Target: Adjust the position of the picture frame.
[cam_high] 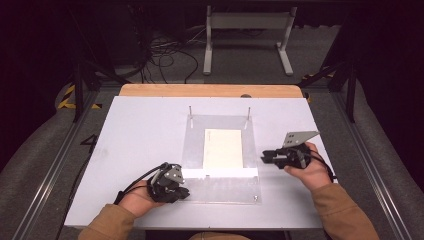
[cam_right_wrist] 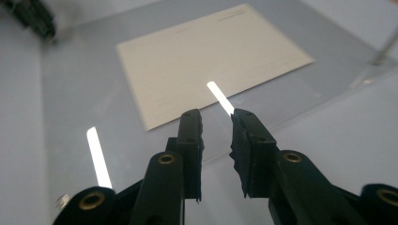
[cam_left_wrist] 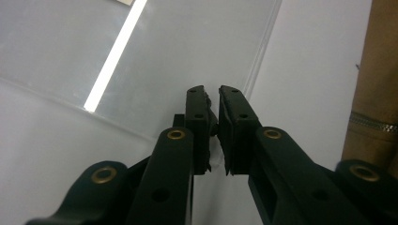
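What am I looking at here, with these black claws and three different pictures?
A person sits at a white table holding a hand-operated gripper in each hand. The high view looks down from above: the left gripper is at the near left, the right gripper at the right. The other two pictures come from small cameras riding on those grippers, looking along their black jaws. On the table lies a clear plate, with a cream sheet in its middle and two thin metal pins at its far edge. Neither gripper holds anything: the left gripper's jaws are nearly together, the right gripper's stand slightly apart, near the plate's edge.
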`<state>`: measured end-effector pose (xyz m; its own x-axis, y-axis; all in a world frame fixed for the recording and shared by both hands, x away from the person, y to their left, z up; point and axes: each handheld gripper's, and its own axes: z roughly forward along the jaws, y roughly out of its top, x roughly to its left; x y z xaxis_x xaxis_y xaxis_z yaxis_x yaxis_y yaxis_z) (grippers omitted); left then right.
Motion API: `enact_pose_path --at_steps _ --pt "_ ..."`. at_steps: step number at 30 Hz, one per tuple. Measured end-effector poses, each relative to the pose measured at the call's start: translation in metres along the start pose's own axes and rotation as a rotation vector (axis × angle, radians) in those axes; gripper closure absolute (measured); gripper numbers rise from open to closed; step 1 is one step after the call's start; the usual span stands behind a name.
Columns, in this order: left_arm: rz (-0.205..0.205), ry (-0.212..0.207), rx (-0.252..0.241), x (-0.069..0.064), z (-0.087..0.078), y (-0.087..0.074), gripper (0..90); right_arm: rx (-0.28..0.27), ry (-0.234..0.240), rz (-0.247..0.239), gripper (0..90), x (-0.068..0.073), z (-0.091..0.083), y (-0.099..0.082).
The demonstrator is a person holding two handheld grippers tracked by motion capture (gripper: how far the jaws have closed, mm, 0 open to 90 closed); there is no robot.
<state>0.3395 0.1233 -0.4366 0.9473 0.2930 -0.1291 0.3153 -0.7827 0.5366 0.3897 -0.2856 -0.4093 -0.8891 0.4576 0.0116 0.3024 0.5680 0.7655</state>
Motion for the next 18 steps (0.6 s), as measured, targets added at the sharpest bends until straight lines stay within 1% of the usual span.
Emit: enact_pose_path --at_steps 1,2,3,4,5,6,7,8,10,11,12,13,15,16,18 --pt "-0.01 -0.022 -0.016 0.001 -0.002 -0.002 77.6 0.028 0.026 -0.03 72.7 0.008 0.002 0.001" --pt "-0.021 -0.037 -0.036 0.002 -0.004 -0.004 71.9 0.056 0.066 -0.041 72.7 0.015 0.005 0.001" --pt "-0.027 -0.045 -0.054 0.002 -0.006 -0.005 68.0 0.082 0.092 -0.064 73.4 0.022 0.007 0.002" --pt "-0.027 -0.045 -0.054 0.002 -0.006 -0.005 65.8 0.102 0.105 -0.092 73.7 0.027 0.008 0.002" --pt "-0.049 -0.037 -0.059 -0.001 -0.011 -0.008 61.3 0.135 0.126 -0.122 73.7 0.035 0.01 0.003" --pt "-0.049 -0.021 -0.063 -0.004 -0.012 -0.009 58.3 0.156 0.141 -0.135 73.6 0.039 0.011 0.004" --pt "-0.049 -0.021 -0.063 -0.004 -0.012 -0.009 57.8 0.156 0.141 -0.135 73.6 0.039 0.011 0.004" --pt "-0.042 -0.011 -0.065 -0.007 -0.012 -0.011 57.8 0.171 0.167 -0.142 73.3 0.046 0.011 0.004" --pt "-0.036 0.008 -0.055 -0.011 -0.009 -0.015 57.6 0.188 0.196 -0.149 71.4 0.055 0.013 0.002" --pt "-0.032 0.02 -0.045 -0.011 -0.007 -0.017 57.8 0.2 0.204 -0.151 70.0 0.058 0.014 -0.001" --pt "-0.033 0.024 -0.046 -0.011 -0.007 -0.018 58.1 0.21 0.204 -0.158 69.1 0.061 0.016 -0.004" --pt "-0.036 0.022 -0.06 -0.009 -0.006 -0.02 58.2 0.216 0.205 -0.153 68.9 0.062 0.017 -0.006" --pt "-0.042 0.012 -0.081 -0.008 -0.006 -0.021 59.9 0.236 0.206 -0.157 69.0 0.064 0.02 -0.011" --pt "-0.037 0.013 -0.089 -0.008 -0.007 -0.021 60.4 0.244 0.198 -0.161 69.2 0.065 0.022 -0.013" --pt "-0.028 0.006 -0.1 -0.008 -0.006 -0.021 61.5 0.247 0.213 -0.163 69.8 0.067 0.023 -0.014"
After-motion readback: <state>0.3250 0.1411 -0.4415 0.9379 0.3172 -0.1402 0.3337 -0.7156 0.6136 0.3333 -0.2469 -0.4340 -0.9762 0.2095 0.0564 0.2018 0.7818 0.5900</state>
